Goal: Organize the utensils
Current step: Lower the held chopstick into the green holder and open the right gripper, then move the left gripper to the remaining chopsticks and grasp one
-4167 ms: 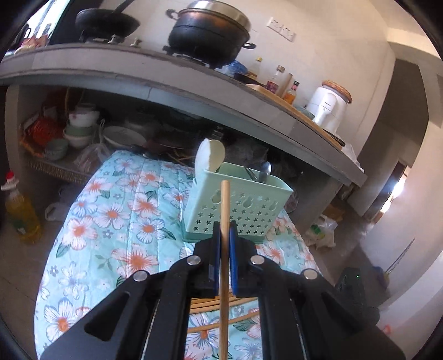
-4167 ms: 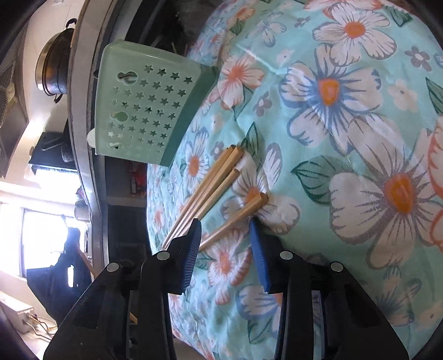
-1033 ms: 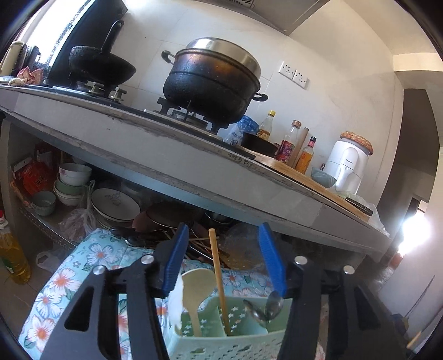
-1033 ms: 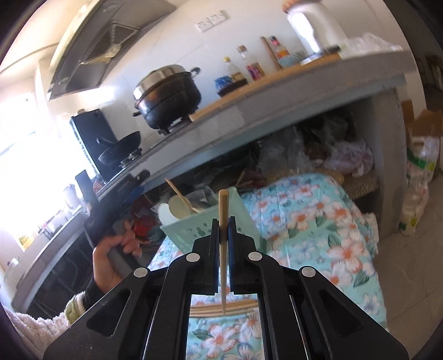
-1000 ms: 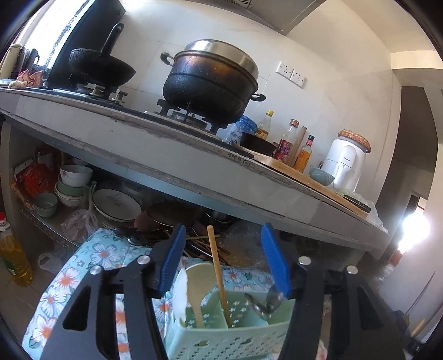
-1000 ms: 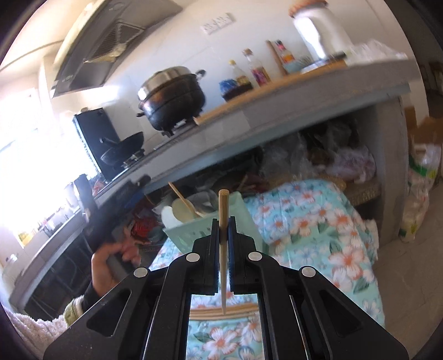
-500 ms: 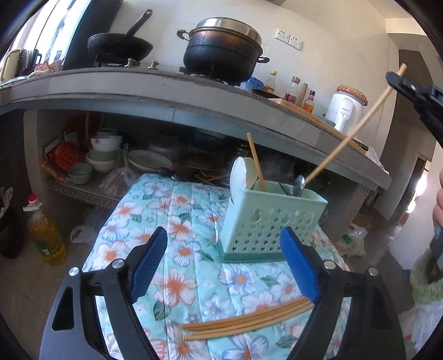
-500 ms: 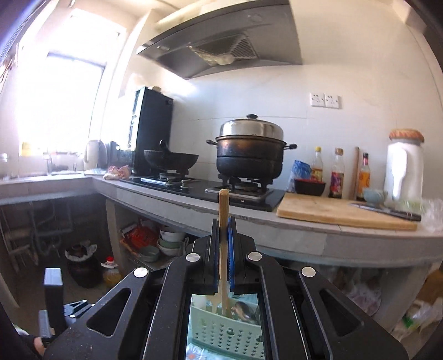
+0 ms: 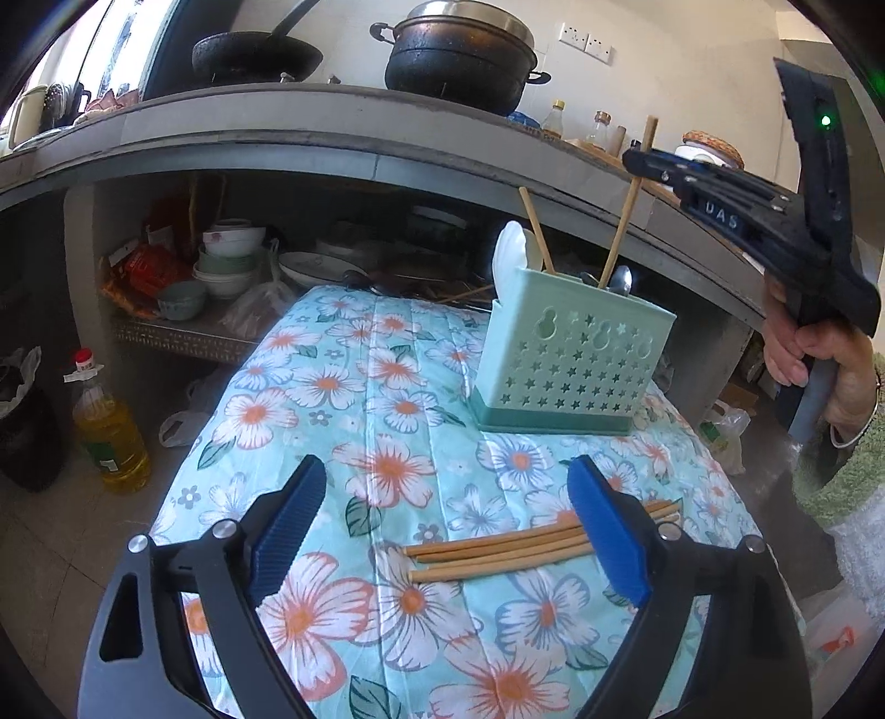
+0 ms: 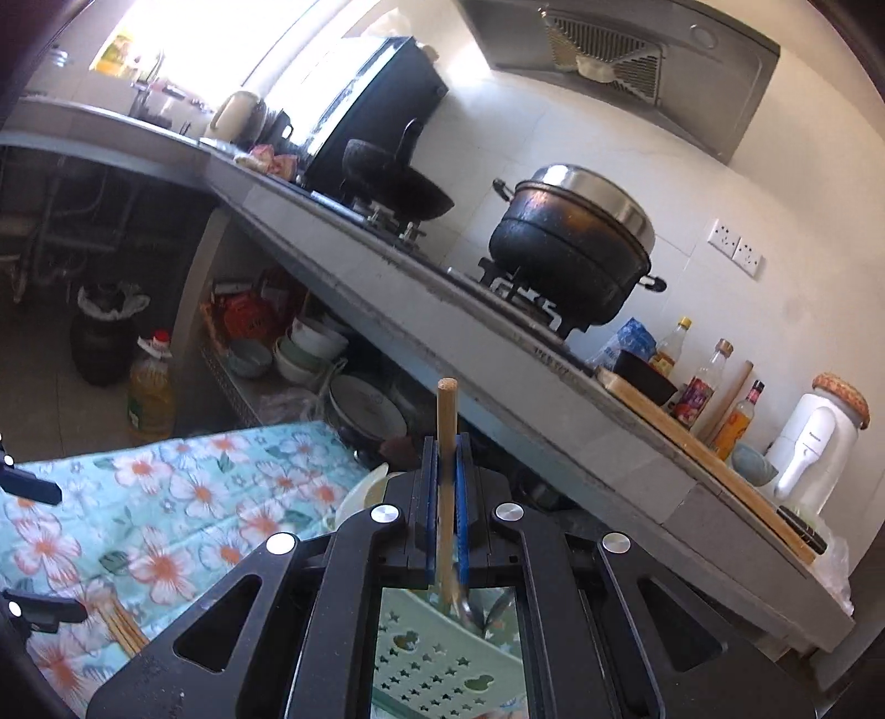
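A mint-green star-holed basket stands on the flowered cloth. It holds a white spoon, a metal spoon and a leaning chopstick. My right gripper, shut on another chopstick, hangs above the basket with the stick's lower end inside it. The right wrist view shows that gripper clamped on the chopstick, with the basket below. My left gripper is opening wide over several chopsticks lying on the cloth; its pads touch none of them.
A grey counter overhangs the far side, carrying a black pot and a wok. Bowls sit on the shelf beneath. An oil bottle stands on the floor at left. A person's hand grips the right tool.
My left gripper has drawn back and sunk from above the basket, its jaws spreading wider. My right gripper has rolled and carried its chopstick over to the basket.
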The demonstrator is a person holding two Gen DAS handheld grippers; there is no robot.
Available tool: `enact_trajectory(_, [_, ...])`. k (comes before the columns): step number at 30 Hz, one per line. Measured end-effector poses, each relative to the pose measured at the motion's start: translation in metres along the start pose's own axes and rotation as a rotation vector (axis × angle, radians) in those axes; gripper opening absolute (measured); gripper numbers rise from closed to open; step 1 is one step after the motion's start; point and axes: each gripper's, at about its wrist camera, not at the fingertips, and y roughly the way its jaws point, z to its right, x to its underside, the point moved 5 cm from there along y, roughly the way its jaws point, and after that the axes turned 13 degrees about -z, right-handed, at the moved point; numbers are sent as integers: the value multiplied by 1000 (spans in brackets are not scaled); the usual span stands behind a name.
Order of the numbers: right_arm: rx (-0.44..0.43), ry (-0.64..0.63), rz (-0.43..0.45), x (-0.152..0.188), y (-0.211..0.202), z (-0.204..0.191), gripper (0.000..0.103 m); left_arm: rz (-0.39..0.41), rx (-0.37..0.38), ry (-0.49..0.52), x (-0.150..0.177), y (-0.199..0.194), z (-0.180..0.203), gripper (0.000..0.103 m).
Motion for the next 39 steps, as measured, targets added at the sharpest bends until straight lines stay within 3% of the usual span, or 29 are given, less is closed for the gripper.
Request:
enact_trajectory(3, [6, 11, -50, 16, 5, -1, 5, -4, -1, 2, 5, -2, 0, 91])
enact_trajectory(8, [-31, 157, -85, 37, -12, 19, 24, 11, -29, 32, 5, -6, 1, 94])
enact_trajectory(15, [-94, 420, -103, 77, -58, 52, 29, 3, -24, 55, 4, -7, 11, 96])
enact_trajectory(18, [-169, 558, -159, 107, -68, 57, 34, -6, -24, 68, 5, -5, 18, 97])
enact_trajectory(21, [-289, 676, -290, 142, -59, 45, 45, -12, -45, 94, 6, -1, 25, 97])
enact_trajectory(26, [-319, 794, -536, 204, -39, 10, 46, -82, -146, 151, 9, 24, 31, 97])
enact_trajectory(29, [-356, 870, -607, 228, -35, -1, 46, -154, -207, 180, 10, 46, 33, 97])
enact_trajectory(37, [-370, 955, -642, 257, -39, 8, 46, -285, -319, 304, 13, 102, 48, 97])
enact_trajectory(39, [-377, 965, -647, 259, -37, 8, 46, -282, -323, 324, 17, 102, 51, 96])
